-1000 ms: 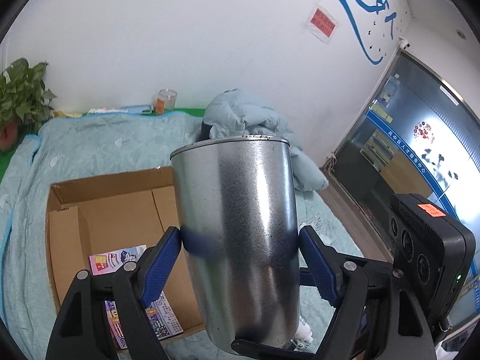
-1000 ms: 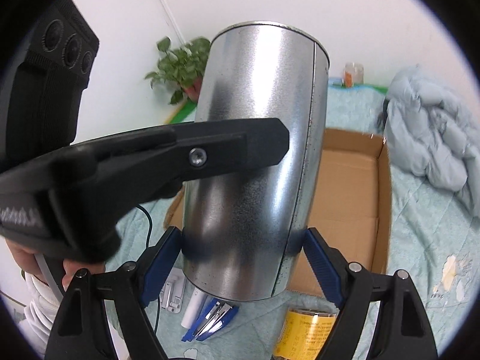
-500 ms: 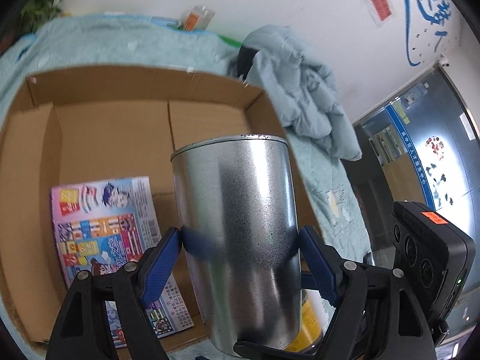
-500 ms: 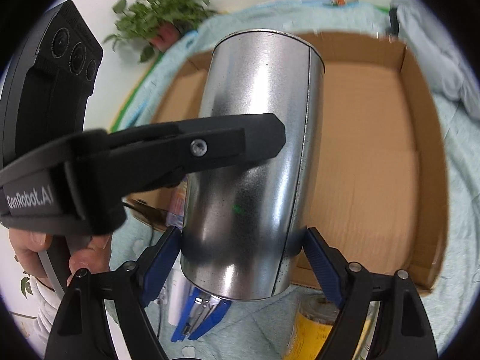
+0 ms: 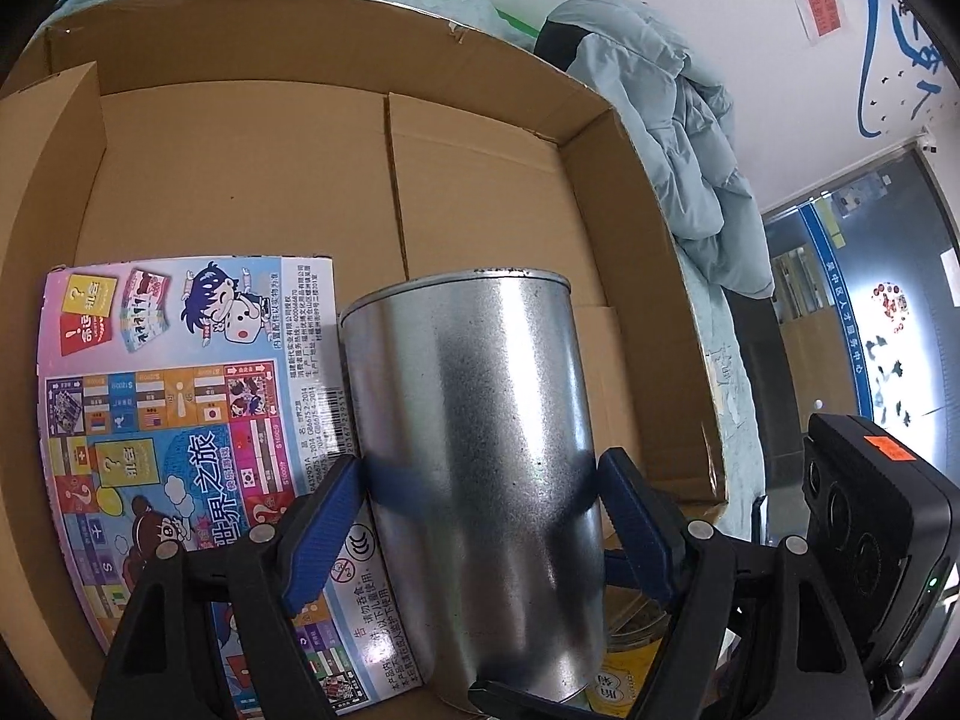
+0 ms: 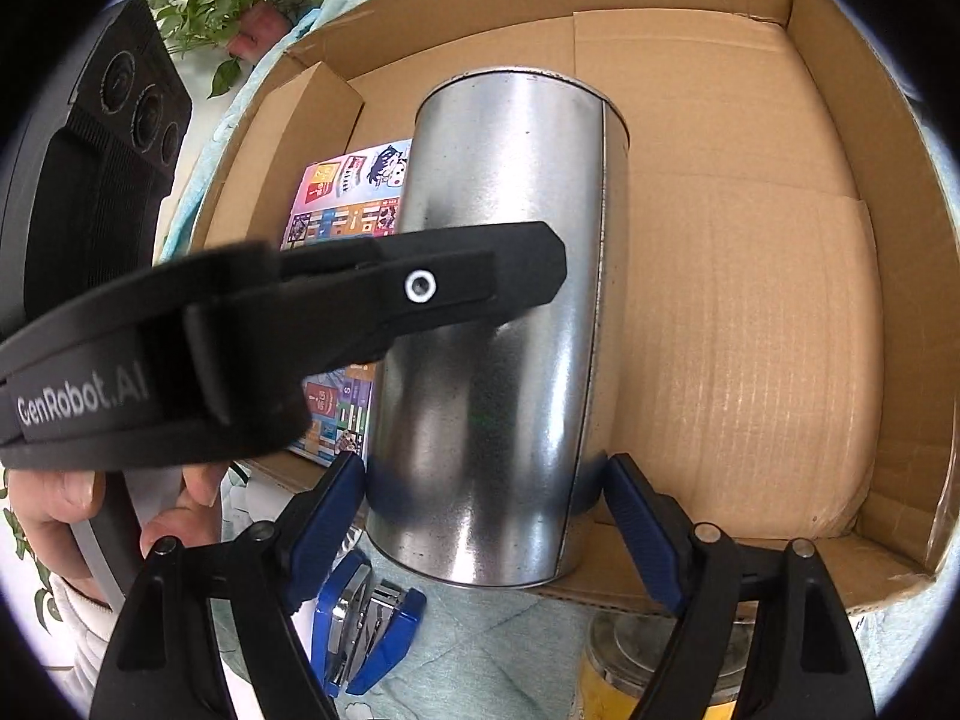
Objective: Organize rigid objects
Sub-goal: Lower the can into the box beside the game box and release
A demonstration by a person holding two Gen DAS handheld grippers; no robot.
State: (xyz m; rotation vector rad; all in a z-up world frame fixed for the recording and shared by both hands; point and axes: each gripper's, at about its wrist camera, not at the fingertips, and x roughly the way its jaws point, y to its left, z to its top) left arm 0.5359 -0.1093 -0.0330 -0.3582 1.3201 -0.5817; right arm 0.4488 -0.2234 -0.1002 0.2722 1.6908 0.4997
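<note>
Both grippers pinch one metal can [image 5: 474,480]: the left gripper [image 5: 480,504] and the right gripper [image 6: 486,498] each press blue pads on opposite sides of it. The can hangs over the open cardboard box [image 5: 240,192]. Judged best: lower it level onto the bare floor ahead, both sides together, and spread the jaws only once it rests. A colourful game box [image 5: 180,420] lies just left of the can and could catch its edge. A stapler [image 6: 366,624] and a yellow tin [image 6: 630,660] lie below, outside the box.
</note>
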